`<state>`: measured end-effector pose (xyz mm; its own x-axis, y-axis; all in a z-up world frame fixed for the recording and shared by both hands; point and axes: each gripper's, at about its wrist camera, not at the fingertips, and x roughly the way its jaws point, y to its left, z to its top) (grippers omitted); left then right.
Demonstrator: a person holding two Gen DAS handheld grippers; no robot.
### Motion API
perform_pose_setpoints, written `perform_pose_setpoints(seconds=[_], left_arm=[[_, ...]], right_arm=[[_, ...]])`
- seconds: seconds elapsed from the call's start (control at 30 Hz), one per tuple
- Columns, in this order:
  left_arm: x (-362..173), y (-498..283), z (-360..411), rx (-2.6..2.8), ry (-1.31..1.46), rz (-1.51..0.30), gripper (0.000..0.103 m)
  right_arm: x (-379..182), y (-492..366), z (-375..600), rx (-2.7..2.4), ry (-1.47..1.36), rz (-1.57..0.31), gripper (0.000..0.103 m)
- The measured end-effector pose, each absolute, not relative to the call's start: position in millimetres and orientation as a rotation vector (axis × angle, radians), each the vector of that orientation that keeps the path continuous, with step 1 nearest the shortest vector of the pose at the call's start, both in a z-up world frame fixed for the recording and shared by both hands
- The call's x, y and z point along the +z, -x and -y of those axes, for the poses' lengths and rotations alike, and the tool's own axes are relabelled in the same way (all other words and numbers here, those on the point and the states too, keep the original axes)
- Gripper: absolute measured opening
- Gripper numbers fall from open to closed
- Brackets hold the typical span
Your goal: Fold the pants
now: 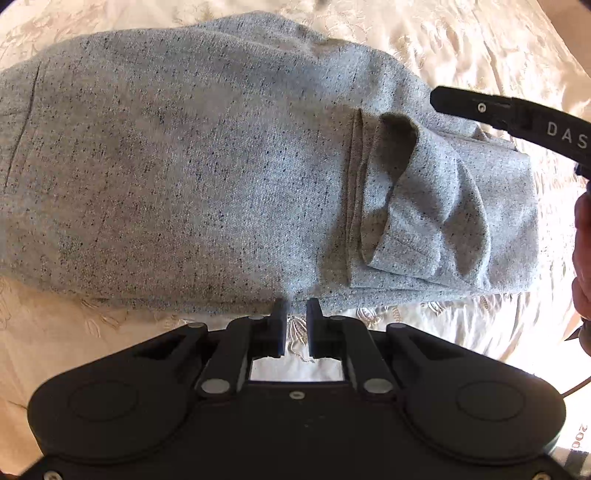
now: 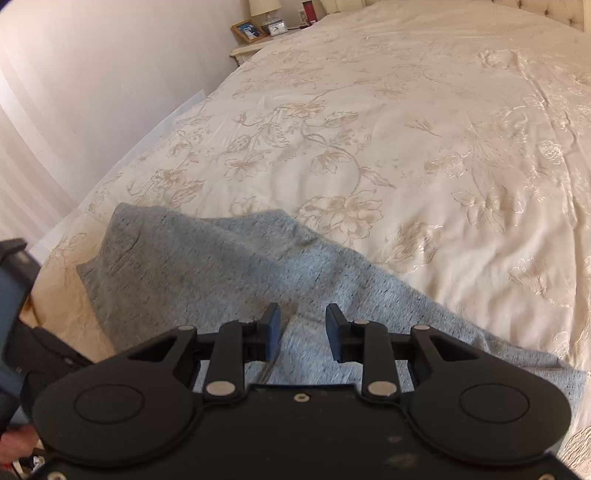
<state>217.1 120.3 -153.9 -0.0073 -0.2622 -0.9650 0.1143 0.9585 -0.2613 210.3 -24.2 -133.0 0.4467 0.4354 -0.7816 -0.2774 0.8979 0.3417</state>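
Grey speckled pants (image 1: 221,177) lie folded on a cream floral bedspread (image 1: 480,48). A cuffed end (image 1: 443,206) lies on top at the right. My left gripper (image 1: 295,314) hovers at the pants' near edge, its jaws a small gap apart with nothing between them. The right gripper's body (image 1: 517,118) shows at the right edge of the left wrist view. In the right wrist view the pants (image 2: 221,266) lie at the bed's near corner. My right gripper (image 2: 303,325) is open above the cloth and holds nothing.
The bedspread (image 2: 406,129) stretches far ahead and right. A white wall (image 2: 92,74) runs along the left. A nightstand (image 2: 247,50) with a photo frame (image 2: 249,31), a clock and a lamp stands at the far end.
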Motion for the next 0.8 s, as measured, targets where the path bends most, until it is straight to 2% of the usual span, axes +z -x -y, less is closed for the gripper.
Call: perform_pose_setpoints(seconds=[0.27, 0.5, 0.8], left_arm=[[-144.8, -261.4, -101.0, -0.444, 0.144, -1.418, 0.016], [-149.2, -264.9, -67.0, -0.682, 0.076, -1.436, 0.017], [-159.3, -253.9, -41.7, -0.615, -0.025, -1.439, 0.020]], right_arm=[[-159.2, -192.2, 60.8, 0.266, -0.219, -1.115, 0.030], [-169.5, -159.4, 84.6, 0.157, -0.331, -1.117, 0.030], [-162.6, -127.9, 95.2, 0.138, -0.381, -1.102, 0.030]])
